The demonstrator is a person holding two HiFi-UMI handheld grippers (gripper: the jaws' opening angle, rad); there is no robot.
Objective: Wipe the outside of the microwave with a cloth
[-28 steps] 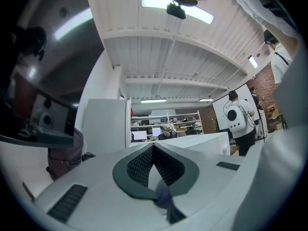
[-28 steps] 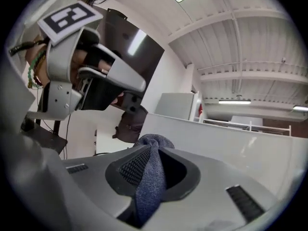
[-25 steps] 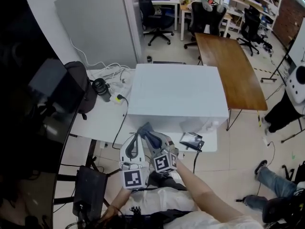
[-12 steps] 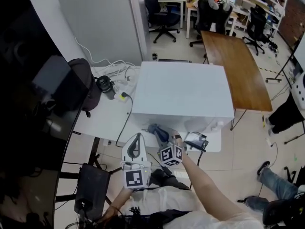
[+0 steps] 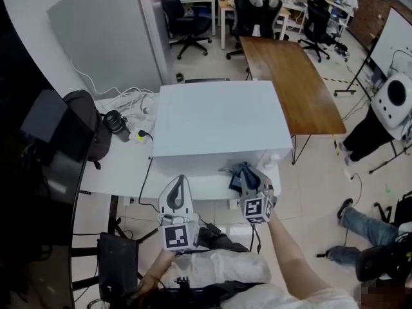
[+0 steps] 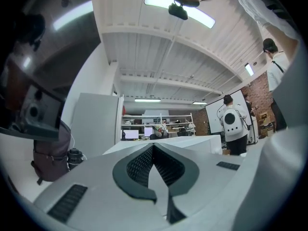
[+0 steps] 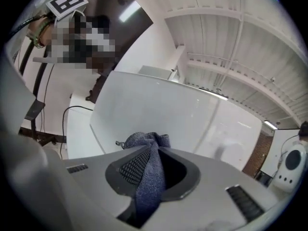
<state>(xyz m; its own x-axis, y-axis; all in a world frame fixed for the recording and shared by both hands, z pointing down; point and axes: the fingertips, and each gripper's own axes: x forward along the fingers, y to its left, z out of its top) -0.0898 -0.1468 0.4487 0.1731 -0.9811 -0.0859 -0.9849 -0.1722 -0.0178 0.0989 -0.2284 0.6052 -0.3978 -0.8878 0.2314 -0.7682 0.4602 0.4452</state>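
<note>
The right gripper (image 7: 151,149) has its two jaws squeezed on a blue-grey cloth (image 7: 146,179). The cloth runs down the middle between the dark pads, and a bunched-up bit pokes out past the tips. Just in front of it is the big white microwave (image 7: 187,117), with a thin line running down its side. The bunch sits very near the white wall, but it is hard to tell if they touch. The microwave stands on a white tabletop (image 7: 79,134). A black cable (image 7: 74,108) lies on the tabletop at the left. High in the left corner is a marker cube (image 7: 67,3). Above is a white ceiling (image 7: 231,47).
</note>
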